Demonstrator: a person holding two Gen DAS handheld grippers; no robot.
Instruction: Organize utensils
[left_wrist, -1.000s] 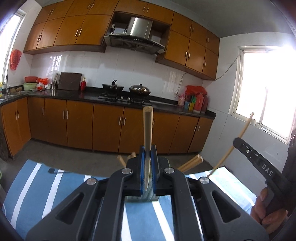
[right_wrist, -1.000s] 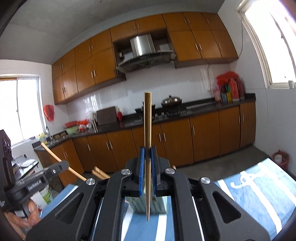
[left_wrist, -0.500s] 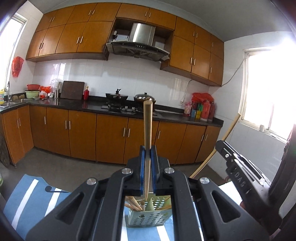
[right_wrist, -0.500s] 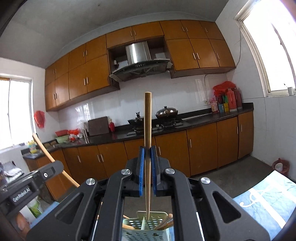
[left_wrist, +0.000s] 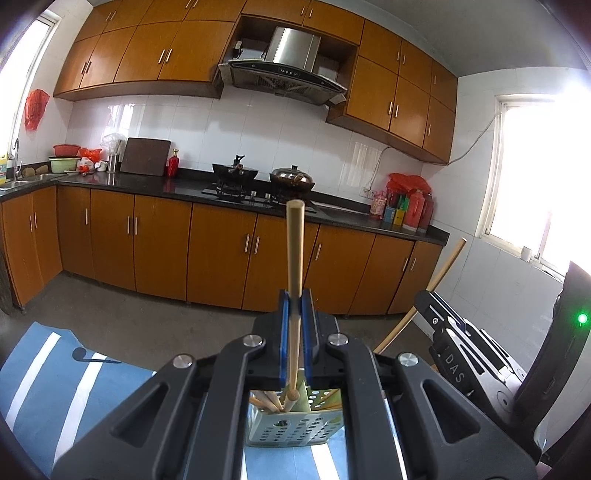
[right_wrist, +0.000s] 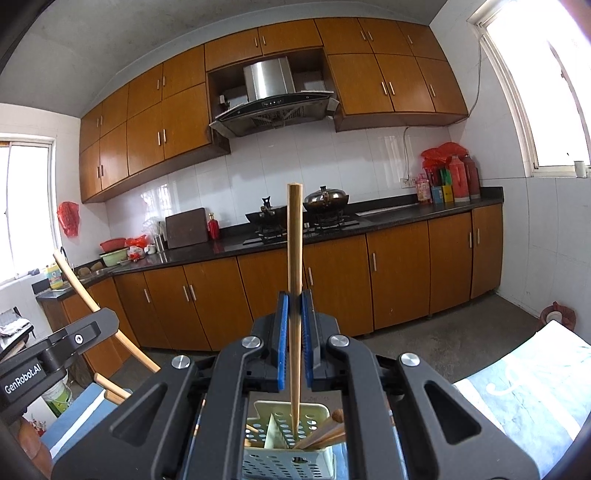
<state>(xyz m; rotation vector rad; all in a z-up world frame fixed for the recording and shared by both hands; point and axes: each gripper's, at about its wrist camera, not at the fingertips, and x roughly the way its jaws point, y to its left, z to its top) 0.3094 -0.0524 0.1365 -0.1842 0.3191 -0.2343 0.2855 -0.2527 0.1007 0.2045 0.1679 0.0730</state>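
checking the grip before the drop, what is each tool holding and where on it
Each tool, left and right, clamps one upright wooden chopstick around its lower half, tips over the perforated metal holder.

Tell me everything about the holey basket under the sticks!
The basket is a small pale green holder, plastic by its look, with round holes punched through its walls and a divider wall splitting it into compartments. It stands upright on a blue-and-white striped cloth. Several wooden chopsticks lean inside it. The chopstick held by the right gripper has its tip lowered into the open top.

Wok (left_wrist: 235, 173), range hood (left_wrist: 284, 77), cutting board (right_wrist: 186, 228)
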